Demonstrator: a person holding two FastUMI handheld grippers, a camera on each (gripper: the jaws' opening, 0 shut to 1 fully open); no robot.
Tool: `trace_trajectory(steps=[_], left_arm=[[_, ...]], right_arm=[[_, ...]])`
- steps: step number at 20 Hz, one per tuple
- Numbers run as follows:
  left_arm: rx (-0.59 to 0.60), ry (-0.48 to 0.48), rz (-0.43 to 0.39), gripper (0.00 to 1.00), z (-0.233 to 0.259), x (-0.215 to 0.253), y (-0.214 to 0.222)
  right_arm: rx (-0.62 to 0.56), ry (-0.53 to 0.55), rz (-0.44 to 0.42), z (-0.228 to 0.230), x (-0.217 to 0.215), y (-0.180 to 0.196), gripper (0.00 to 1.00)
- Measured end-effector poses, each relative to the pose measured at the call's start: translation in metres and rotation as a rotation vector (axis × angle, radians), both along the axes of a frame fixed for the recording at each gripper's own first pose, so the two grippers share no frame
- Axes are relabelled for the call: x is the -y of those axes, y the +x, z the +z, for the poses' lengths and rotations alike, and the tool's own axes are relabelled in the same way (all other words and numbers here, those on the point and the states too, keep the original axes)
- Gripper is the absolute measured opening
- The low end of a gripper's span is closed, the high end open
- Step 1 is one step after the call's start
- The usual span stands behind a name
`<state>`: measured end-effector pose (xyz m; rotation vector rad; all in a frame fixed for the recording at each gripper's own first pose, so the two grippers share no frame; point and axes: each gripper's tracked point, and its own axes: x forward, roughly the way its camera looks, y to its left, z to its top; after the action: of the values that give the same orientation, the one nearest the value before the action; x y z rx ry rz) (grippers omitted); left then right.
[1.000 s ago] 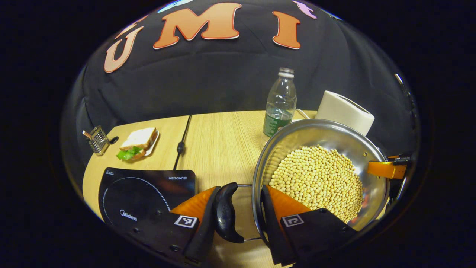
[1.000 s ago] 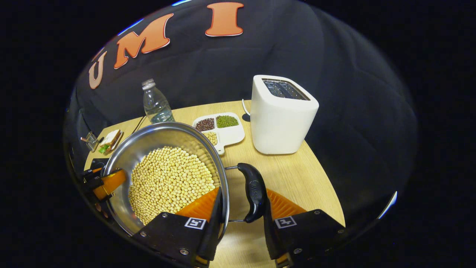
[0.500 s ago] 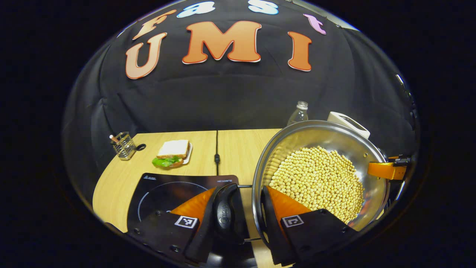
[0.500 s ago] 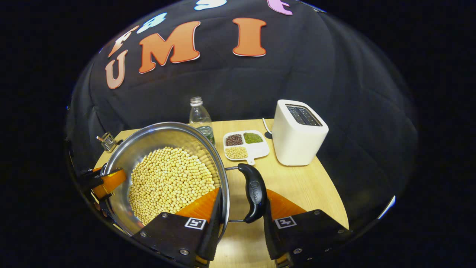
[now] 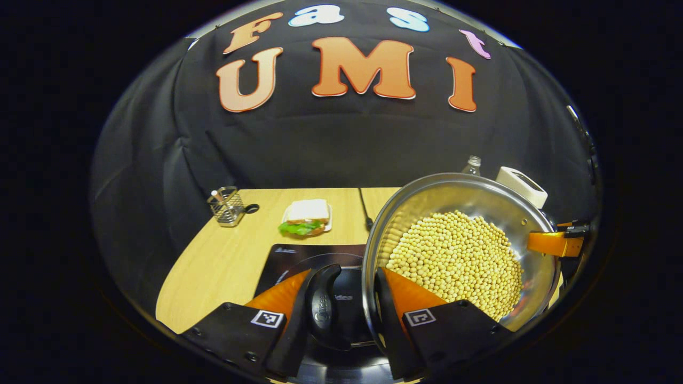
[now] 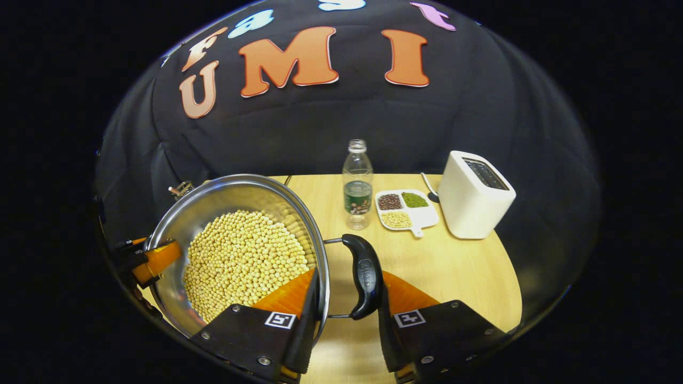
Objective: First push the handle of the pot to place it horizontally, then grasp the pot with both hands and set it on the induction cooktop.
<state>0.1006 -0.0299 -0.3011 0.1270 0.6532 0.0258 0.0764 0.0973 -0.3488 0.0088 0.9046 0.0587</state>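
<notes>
The left gripper (image 5: 344, 320) is closed on the left handle (image 5: 323, 309) of the pot (image 5: 459, 213), which fills the left gripper view from 2 to 5 o'clock, full of soybeans (image 5: 453, 261). The induction cooktop (image 5: 291, 256) lies under this handle. The right gripper (image 6: 347, 320) clamps the right handle (image 6: 363, 277) and the rim, with the pot at 8 o'clock. The table (image 6: 453, 266) lies beneath.
</notes>
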Motion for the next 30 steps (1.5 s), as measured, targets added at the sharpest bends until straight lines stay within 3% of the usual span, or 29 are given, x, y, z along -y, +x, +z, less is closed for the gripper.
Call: trace_trajectory(steps=[2,5,6,8,9,10,11,13,16,18,21,22,23,24,30], left_arm=[[0.005,0.004,0.025,0.68,0.008,-0.021,-0.004],[0.003,0.012,0.059,0.70,0.011,-0.052,-0.010],[0.001,0.014,0.068,0.65,0.013,-0.060,-0.015],[0.000,0.017,0.082,0.68,0.015,-0.075,-0.016],[-0.002,0.017,0.091,0.65,0.015,-0.083,-0.015],[-0.007,0.019,0.099,0.65,0.014,-0.089,-0.017],[-0.009,0.023,0.107,0.71,0.015,-0.094,-0.017],[-0.015,0.031,0.116,0.68,0.011,-0.107,-0.014],[-0.021,0.040,0.126,0.65,0.013,-0.124,-0.013],[-0.023,0.049,0.129,0.71,0.015,-0.130,-0.011],[-0.022,0.057,0.126,0.64,0.014,-0.138,-0.003],[-0.028,0.060,0.114,0.68,0.009,-0.140,-0.003],[-0.037,0.053,0.114,0.64,0.004,-0.142,-0.002],[-0.055,0.047,0.115,0.67,-0.005,-0.144,-0.003],[-0.098,0.028,0.104,0.65,-0.028,-0.148,0.004]], right_arm=[[-0.004,0.017,0.022,-0.001,-0.022,0.000,0.48],[-0.012,0.023,0.054,-0.003,-0.051,0.002,0.53],[-0.015,0.023,0.064,-0.004,-0.059,0.004,0.53],[-0.015,0.022,0.083,-0.005,-0.075,0.007,0.52],[-0.016,0.022,0.091,-0.007,-0.083,0.007,0.52],[-0.022,0.021,0.100,-0.009,-0.091,0.009,0.48],[-0.029,0.023,0.106,-0.012,-0.098,0.010,0.52],[-0.037,0.029,0.113,-0.015,-0.110,0.012,0.53],[-0.041,0.033,0.120,-0.019,-0.123,0.018,0.52],[-0.046,0.036,0.122,-0.020,-0.130,0.020,0.52],[-0.047,0.042,0.124,-0.024,-0.139,0.025,0.52],[-0.049,0.041,0.122,-0.027,-0.140,0.026,0.48],[-0.059,0.037,0.120,-0.031,-0.142,0.025,0.48],[-0.073,0.030,0.121,-0.038,-0.144,0.024,0.52],[-0.114,0.011,0.111,-0.058,-0.154,0.024,0.53]])
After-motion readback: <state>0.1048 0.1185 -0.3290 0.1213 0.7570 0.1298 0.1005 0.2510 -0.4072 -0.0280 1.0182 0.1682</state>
